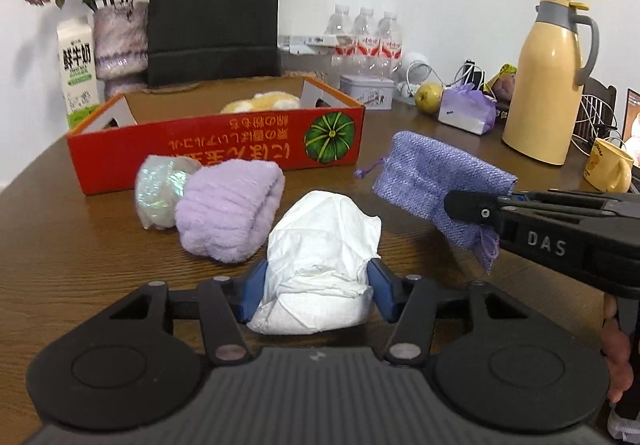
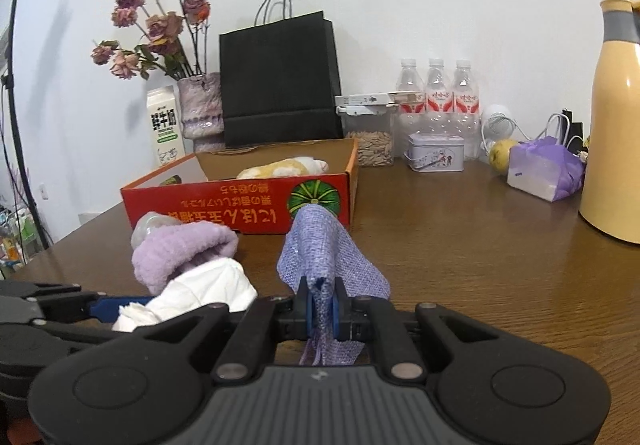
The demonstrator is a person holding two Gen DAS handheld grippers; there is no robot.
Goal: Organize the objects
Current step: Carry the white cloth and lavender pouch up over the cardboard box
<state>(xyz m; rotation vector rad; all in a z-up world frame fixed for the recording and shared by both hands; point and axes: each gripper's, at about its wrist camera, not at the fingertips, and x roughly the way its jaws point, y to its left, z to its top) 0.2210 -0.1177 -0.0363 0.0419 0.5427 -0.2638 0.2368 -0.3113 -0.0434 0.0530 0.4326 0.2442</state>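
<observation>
**Two items in hand, two on the table, one in the box**

One yellow-and-white plush item already lies inside the red cardboard box, whose front wall shows a green pumpkin and upside-down print. The left tool is clenched on a crumpled white bundle, its blue pads pressing the bundle from both sides near its base; whether the bundle is lifted or resting on the wooden table cannot be told. The right tool is clamped on the fringed end of a purple woven pouch, which hangs clear of the table, near the box's front wall.

Two more things lie on the table just in front of the box: a fluffy lilac cloth roll and, touching it on its left, an iridescent wrapped item.

By this showing the job is under way but short of halfway: both held pieces likely go into the box next, and the two on the table remain to be gathered. Bottles, a yellow jug and a black paper bag along the wall look unrelated.
</observation>
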